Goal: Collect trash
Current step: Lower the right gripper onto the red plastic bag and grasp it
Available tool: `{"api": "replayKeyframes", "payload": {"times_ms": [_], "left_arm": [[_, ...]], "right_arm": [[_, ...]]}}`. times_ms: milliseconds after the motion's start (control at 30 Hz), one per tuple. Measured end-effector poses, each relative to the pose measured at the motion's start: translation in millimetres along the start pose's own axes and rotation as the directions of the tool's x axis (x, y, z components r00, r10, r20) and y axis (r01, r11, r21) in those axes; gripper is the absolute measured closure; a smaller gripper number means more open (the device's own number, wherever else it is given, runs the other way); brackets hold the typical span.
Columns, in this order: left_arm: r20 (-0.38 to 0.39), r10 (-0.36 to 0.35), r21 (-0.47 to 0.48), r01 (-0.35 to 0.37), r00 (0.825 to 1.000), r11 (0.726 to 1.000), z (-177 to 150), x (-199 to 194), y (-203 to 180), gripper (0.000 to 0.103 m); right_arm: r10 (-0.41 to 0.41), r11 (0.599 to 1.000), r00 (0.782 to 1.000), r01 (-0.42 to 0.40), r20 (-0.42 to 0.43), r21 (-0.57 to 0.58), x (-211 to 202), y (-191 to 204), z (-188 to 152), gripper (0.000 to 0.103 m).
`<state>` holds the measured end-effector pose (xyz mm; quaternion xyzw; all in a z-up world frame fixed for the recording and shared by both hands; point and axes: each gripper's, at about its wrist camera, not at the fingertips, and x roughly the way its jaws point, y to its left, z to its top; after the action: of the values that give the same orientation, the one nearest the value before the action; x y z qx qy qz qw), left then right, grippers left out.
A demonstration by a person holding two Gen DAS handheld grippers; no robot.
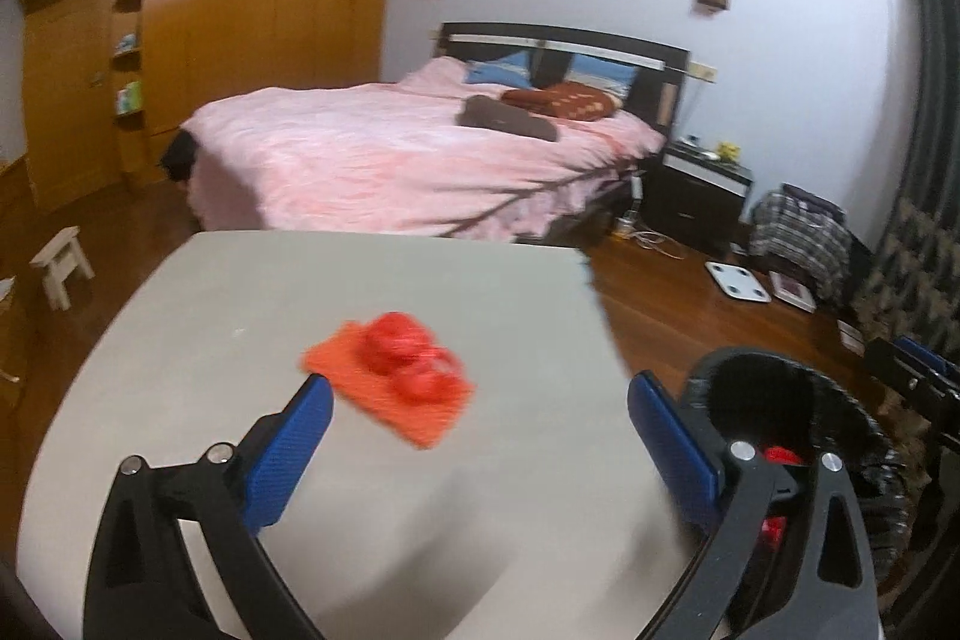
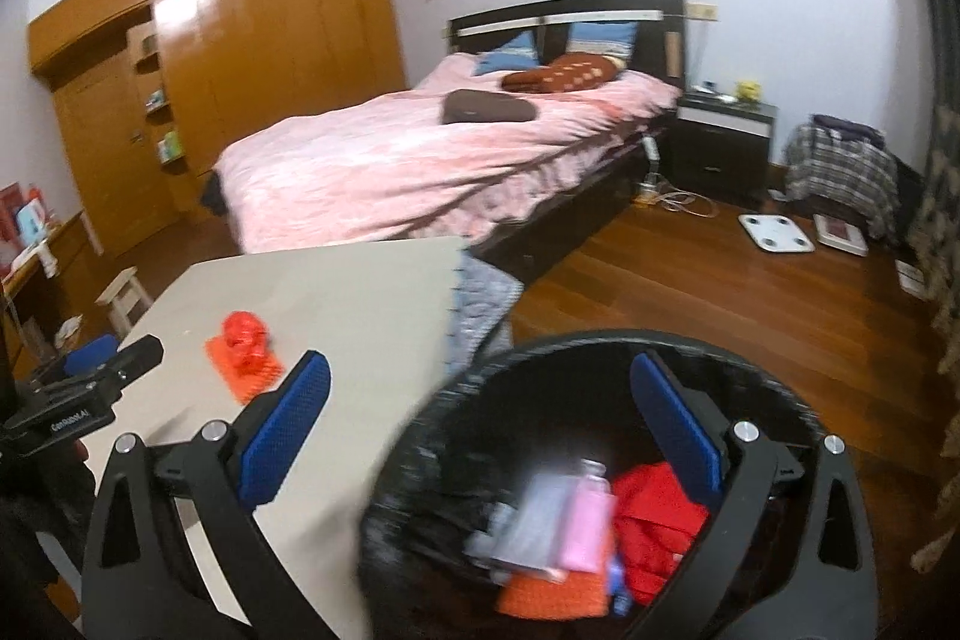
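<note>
The left gripper [image 1: 480, 436] has its jaws released and empty over the surface [image 1: 240, 340]. Just ahead of them lies red crumpled trash [image 1: 402, 352] on an orange cloth [image 1: 384, 388]. The right gripper [image 2: 480, 430], jaws also released, hangs above the black bin [image 2: 456, 400] beside the surface edge. Bare floor [image 2: 690, 292] lies beyond.

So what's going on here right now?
Trash pickup, midway. Both tongs are open and empty. The left tongs face the crumpled red wrapper lying on an orange mesh cloth on the grey table. The right tongs hang over the round black bin, which already holds red, pink and orange scraps.
</note>
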<state>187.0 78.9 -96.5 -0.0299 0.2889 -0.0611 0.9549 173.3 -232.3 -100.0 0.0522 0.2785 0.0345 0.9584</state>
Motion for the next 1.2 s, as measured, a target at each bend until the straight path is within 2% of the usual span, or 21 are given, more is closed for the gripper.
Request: {"api": "replayKeyframes", "payload": {"times_ms": [267, 633, 967, 1200], "left_arm": [[0.008, 0.104, -0.041, -0.104, 0.995, 0.994, -4, -1, 63, 0.006], [0.002, 0.232, -0.095, -0.230, 0.973, 0.968, -8, 14, 139, 0.006], [-0.013, 0.265, -0.144, -0.264, 0.964, 0.954, -11, 27, 171, 0.006], [-0.028, 0.272, -0.152, -0.274, 0.962, 0.950, -14, 37, 179, 0.006]], "right_arm": [[0.108, 0.992, 0.994, -0.109, -0.021, -0.055, 55, 77, 15, 0.005], [0.181, 0.976, 0.979, -0.191, -0.096, -0.107, 144, 159, 17, 0.006], [0.198, 0.963, 0.961, -0.228, -0.194, -0.146, 201, 206, 0, 0.006], [0.227, 0.947, 0.945, -0.270, -0.234, -0.173, 219, 224, -6, 0.009]]}}
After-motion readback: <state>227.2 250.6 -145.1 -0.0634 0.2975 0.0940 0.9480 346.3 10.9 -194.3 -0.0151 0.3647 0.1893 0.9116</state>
